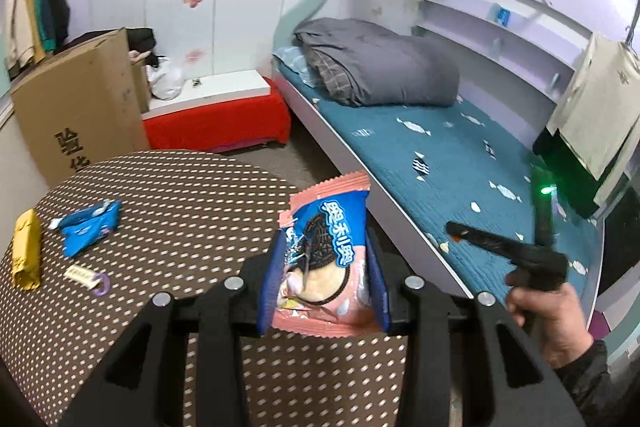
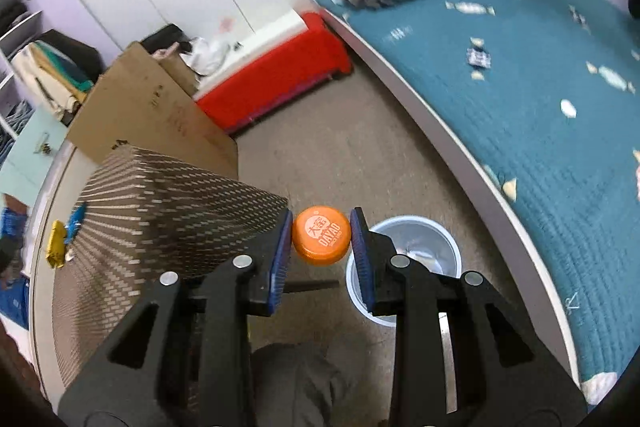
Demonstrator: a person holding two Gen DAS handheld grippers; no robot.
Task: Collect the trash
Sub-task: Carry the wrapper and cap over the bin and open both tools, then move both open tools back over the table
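Clamped between the left gripper point(image 1: 324, 259) pads, an Oreo wrapper point(image 1: 320, 255) stands upright above the polka-dot tabletop point(image 1: 180, 199). Over to the right gripper point(image 2: 322, 241): it pinches an orange bottle cap point(image 2: 321, 235) above the floor, beside the white bin point(image 2: 416, 247). Back on the tabletop, a blue wrapper point(image 1: 90, 227), a yellow wrapper point(image 1: 27, 253) and a small tag point(image 1: 86, 277) lie near the left edge.

Bin point(image 2: 416, 227) partly hidden behind hand-held gripper point(image 2: 321, 235).
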